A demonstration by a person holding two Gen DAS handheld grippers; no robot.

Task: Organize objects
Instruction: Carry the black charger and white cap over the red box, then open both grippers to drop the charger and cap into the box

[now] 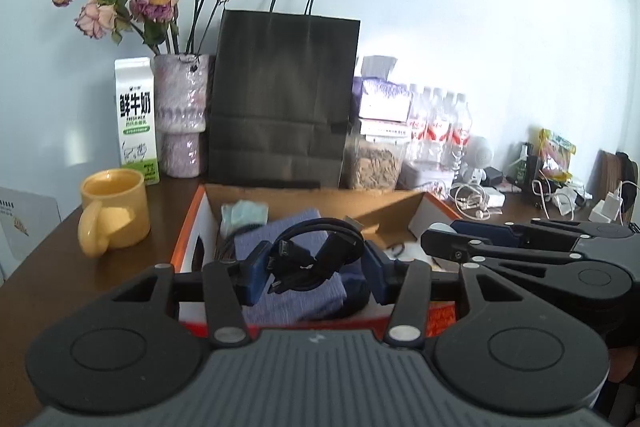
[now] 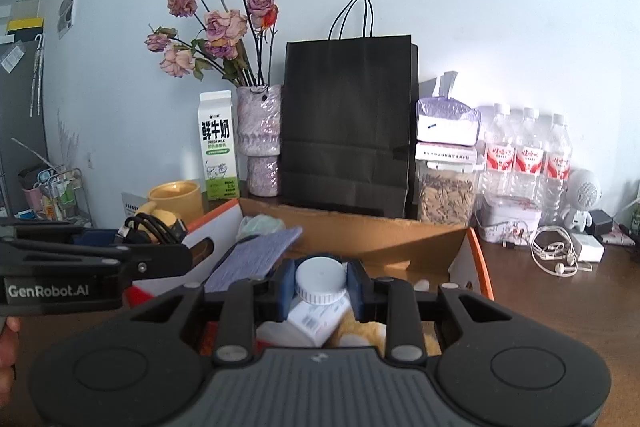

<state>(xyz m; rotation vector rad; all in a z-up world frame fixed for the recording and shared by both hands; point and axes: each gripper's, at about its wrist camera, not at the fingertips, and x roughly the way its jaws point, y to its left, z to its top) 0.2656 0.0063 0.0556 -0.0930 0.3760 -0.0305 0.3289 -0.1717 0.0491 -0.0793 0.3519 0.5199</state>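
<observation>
An open cardboard box [image 1: 320,199] with orange edges sits on the brown table, also seen in the right wrist view [image 2: 360,227]. It holds a purple cloth [image 1: 292,291], a pale green item and other things. My left gripper [image 1: 316,267] is shut on a coiled black cable [image 1: 316,251] above the box. It shows in the right wrist view [image 2: 160,247] at the left with the cable [image 2: 152,227]. My right gripper [image 2: 320,285] is shut on a white bottle [image 2: 320,281] by its cap, over the box. It shows in the left wrist view [image 1: 448,239] at the right.
Behind the box stand a black paper bag [image 1: 284,107], a vase of dried roses [image 1: 180,115], a milk carton [image 1: 136,123], a yellow mug [image 1: 114,211], a jar of seeds [image 1: 374,163] and water bottles [image 2: 528,155]. White earphones and chargers [image 2: 560,255] lie at the right.
</observation>
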